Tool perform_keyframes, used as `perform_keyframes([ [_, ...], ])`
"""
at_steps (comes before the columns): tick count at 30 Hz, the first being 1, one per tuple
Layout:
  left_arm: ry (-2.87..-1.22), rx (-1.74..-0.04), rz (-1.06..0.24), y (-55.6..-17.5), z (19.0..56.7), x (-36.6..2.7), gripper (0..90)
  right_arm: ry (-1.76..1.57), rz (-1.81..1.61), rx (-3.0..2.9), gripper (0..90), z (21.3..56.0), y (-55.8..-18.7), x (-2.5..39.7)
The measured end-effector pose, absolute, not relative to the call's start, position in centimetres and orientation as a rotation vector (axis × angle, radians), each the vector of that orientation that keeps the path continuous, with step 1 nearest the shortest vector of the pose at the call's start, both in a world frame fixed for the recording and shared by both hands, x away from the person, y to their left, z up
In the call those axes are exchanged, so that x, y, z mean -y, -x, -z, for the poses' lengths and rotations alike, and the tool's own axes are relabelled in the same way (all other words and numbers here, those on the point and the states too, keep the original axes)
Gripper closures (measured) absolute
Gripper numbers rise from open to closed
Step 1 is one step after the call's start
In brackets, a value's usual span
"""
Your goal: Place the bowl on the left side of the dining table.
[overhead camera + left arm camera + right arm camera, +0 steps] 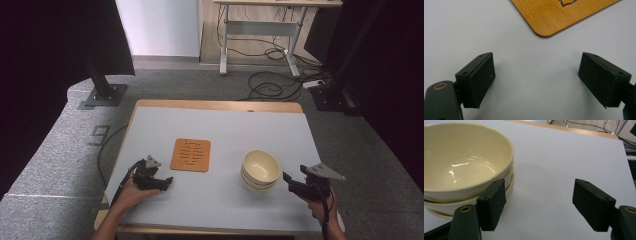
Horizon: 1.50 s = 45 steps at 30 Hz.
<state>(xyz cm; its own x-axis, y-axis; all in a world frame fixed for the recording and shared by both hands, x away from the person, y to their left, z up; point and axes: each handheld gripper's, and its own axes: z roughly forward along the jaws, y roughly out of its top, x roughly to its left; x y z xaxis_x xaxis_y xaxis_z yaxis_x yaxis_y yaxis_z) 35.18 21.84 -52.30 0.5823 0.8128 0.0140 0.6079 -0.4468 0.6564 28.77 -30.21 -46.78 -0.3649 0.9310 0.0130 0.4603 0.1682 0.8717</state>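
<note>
While nested, the top cream bowl [461, 157] sits empty.

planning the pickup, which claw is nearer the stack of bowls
Right. The right claw sits open just right of the stack of bowls, one jaw beside its side. The left claw rests open across the table, below the bamboo trivet.

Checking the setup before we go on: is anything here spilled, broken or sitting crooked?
Nothing stands out. The stacked bowls sit nested and upright, empty, the wooden trivet lies flat, and the left gripper and right gripper are open, holding nothing.
</note>
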Motion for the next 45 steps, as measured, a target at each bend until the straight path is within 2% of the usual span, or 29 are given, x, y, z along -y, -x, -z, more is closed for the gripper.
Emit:
perform_keyframes([
  [45,-2.206,-1.12,-0.435,-35.2,52.3,-21.9,13.6,-1.21,-1.247,-1.91,27.8,44.2,-27.8,27.0],
])
